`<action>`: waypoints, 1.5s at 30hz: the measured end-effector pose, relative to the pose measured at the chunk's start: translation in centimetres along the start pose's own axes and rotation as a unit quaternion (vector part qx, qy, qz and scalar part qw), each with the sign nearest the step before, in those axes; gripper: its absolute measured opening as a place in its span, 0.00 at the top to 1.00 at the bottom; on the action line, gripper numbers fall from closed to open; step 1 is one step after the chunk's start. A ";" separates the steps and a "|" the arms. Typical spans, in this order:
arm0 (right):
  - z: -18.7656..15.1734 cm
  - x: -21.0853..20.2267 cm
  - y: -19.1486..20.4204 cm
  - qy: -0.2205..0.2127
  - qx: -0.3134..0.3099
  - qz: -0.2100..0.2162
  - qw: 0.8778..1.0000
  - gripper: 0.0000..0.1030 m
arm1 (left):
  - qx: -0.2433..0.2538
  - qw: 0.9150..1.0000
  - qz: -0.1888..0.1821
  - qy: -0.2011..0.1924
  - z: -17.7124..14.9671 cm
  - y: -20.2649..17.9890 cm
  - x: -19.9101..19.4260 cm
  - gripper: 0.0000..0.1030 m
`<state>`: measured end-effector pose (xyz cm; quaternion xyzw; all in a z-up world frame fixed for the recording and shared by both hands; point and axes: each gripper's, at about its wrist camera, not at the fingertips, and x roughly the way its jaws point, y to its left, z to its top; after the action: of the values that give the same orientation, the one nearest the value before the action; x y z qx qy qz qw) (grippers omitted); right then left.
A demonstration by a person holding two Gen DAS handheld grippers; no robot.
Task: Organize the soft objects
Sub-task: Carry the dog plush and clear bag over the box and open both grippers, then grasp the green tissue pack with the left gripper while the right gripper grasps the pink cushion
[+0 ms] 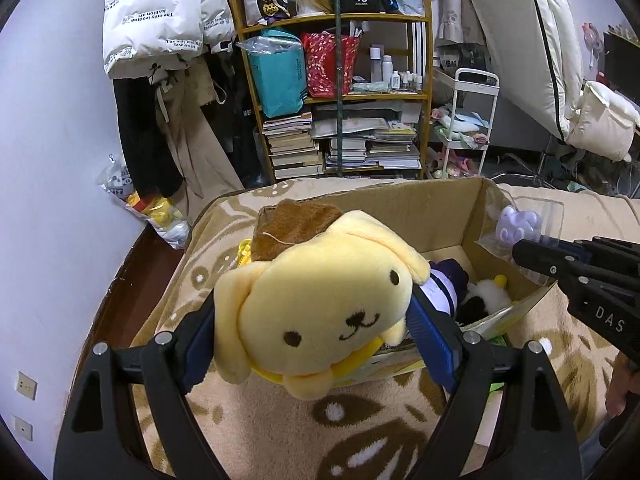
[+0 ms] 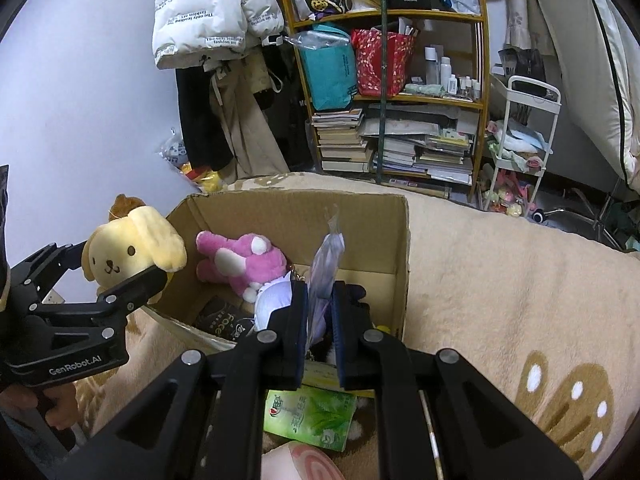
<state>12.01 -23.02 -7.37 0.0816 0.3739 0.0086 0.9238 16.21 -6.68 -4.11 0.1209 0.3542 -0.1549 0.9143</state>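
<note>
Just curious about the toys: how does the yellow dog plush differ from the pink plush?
The yellow dog plush is held up in the left claw beside the cardboard box; the pink plush lies inside it. The dog faces the camera upright; the pink one sprawls sideways. Both are soft toys.

My right gripper point(image 2: 320, 312) pinches a clear plastic packet point(image 2: 326, 268) over the cardboard box point(image 2: 400, 240). My left gripper point(image 2: 116, 268) clamps the yellow plush dog point(image 2: 132, 248) beside a pink plush point(image 2: 244, 260) in the box.
</note>
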 end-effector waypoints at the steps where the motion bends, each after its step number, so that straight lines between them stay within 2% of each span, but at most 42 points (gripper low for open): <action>1: -0.1 0.0 0.0 0.001 -0.001 -0.001 1.000 0.88 | 0.000 1.000 0.001 -0.001 0.0 0.0 0.0 0.17; 8: -0.3 0.5 -0.4 0.007 0.001 -0.008 1.000 0.87 | -0.003 1.000 0.007 -0.008 -0.4 0.0 -0.3 0.15; 13: -0.3 0.7 -0.6 0.010 0.001 -0.008 1.000 0.87 | 0.014 1.000 0.014 -0.013 -0.3 -0.3 -0.4 0.14; 18: -0.2 0.3 -0.6 0.007 0.006 -0.003 1.000 0.86 | 0.001 1.000 0.008 -0.016 0.0 0.2 -0.7 0.10; 19: -0.2 0.2 -0.6 0.006 0.006 0.000 1.000 0.81 | -0.003 1.000 0.007 -0.019 0.0 0.2 -0.9 0.09; 20: -0.1 0.1 -0.5 0.006 0.007 0.005 1.000 0.72 | -0.007 1.000 0.005 -0.023 0.0 0.4 -1.1 0.08; 22: -0.1 -0.2 -0.4 0.002 0.009 0.006 1.000 0.63 | -0.015 1.000 -0.002 -0.027 0.0 0.7 -1.4 0.08; 25: -0.2 -0.9 0.2 0.000 0.001 0.004 1.000 0.62 | -0.022 0.999 0.003 -0.030 0.0 0.9 -2.2 0.07; 27: -0.2 -1.6 0.6 -0.002 -0.001 0.000 1.000 0.57 | -0.017 0.999 0.005 -0.029 -0.2 0.7 -2.8 0.07; 29: -0.5 -2.4 0.8 -0.008 0.003 -0.002 1.000 0.43 | -0.007 1.000 0.008 -0.029 -0.7 0.4 -3.6 0.07; 33: -0.9 -3.8 1.2 -0.010 0.002 -0.006 1.000 0.29 | -0.008 1.000 0.008 -0.024 -1.8 0.0 -5.0 0.07; 35: -1.1 -4.4 1.4 -0.006 0.002 -0.010 1.000 0.16 | -0.015 1.000 0.006 -0.020 -2.4 -0.1 -5.7 0.07; 36: -1.2 -4.7 1.4 -0.006 0.004 -0.011 1.000 0.13 | -0.017 1.000 0.005 -0.018 -2.6 -0.1 -5.9 0.07; 37: -1.4 -5.0 1.4 -0.004 0.006 -0.010 1.000 0.10 | -0.020 1.000 0.003 -0.015 -3.0 -0.1 -6.3 0.07; 45: -3.5 -6.0 1.1 0.040 0.019 -0.013 0.999 0.10 | -0.009 1.000 -0.007 0.019 -5.5 -1.3 -7.6 0.07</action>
<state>5.33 -21.87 -5.57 0.0938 0.4115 -0.0068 0.9065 7.04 -4.54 -2.99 0.1136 0.3738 -0.1558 0.9072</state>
